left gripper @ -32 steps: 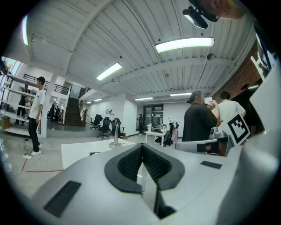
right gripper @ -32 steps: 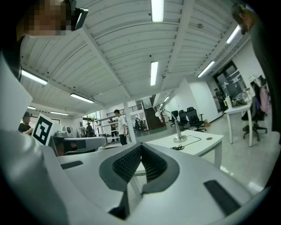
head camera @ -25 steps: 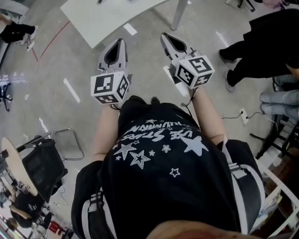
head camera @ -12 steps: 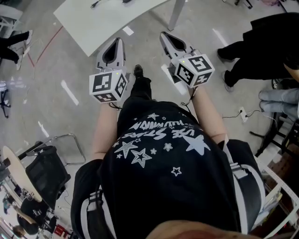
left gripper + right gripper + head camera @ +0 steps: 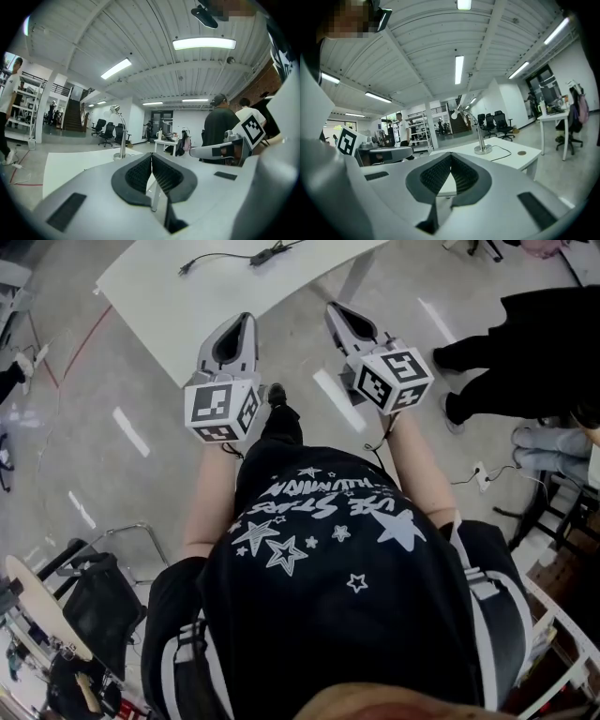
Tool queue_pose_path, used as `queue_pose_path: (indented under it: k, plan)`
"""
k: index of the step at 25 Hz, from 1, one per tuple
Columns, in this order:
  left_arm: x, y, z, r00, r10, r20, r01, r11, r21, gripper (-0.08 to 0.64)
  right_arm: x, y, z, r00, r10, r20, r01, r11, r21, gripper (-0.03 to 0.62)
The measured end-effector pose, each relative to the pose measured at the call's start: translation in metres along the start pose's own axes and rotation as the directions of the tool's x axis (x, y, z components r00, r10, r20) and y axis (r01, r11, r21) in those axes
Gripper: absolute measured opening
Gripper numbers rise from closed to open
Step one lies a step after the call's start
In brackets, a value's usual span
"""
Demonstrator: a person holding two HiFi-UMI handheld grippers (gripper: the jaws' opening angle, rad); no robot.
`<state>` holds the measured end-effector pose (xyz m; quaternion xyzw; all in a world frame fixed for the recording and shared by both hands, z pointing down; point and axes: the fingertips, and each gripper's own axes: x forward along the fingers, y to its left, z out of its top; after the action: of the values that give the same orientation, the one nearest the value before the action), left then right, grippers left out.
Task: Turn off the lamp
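A silver desk lamp (image 5: pixel 480 137) with a round base stands on a white table (image 5: pixel 513 158); its head (image 5: pixel 455 114) bends left. The same lamp (image 5: pixel 122 138) shows far ahead in the left gripper view. It is out of frame in the head view, where only the table's near part (image 5: pixel 225 296) shows. My left gripper (image 5: pixel 245 322) and right gripper (image 5: pixel 334 309) are held side by side, pointing level at the table and well short of it. Both are shut on nothing, with pads meeting at the tips in each gripper view (image 5: pixel 151 156) (image 5: pixel 450 168).
A black cable (image 5: pixel 246 256) lies on the table, and the lamp's cord (image 5: pixel 505 151) runs from its base. The table leg (image 5: pixel 354 276) stands ahead right. People (image 5: pixel 530 338) stand to the right. A chair (image 5: pixel 89 587) is behind left, a floor socket (image 5: pixel 483 472) to the right.
The table has slid nearer and lower in the head view as the person walks toward it. Both grippers travel forward with the body and stay shut.
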<state>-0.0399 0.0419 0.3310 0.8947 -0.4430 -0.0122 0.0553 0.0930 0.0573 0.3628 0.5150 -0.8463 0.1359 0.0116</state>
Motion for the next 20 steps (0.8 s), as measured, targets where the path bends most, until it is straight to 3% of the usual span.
queue_pose_path:
  k: [9, 20]
  plan:
    - [0.065, 0.063, 0.0, 0.998, -0.044, -0.035, 0.045, 0.999, 0.005, 0.011, 0.087, -0.02, 0.019, 0.999, -0.022, -0.033, 0.023, 0.999, 0.039, 0.006]
    - [0.131, 0.092, -0.035, 0.977, -0.167, -0.133, 0.173, 0.984, 0.032, 0.011, 0.166, -0.056, 0.026, 0.996, -0.058, -0.064, 0.06, 0.997, 0.038, 0.006]
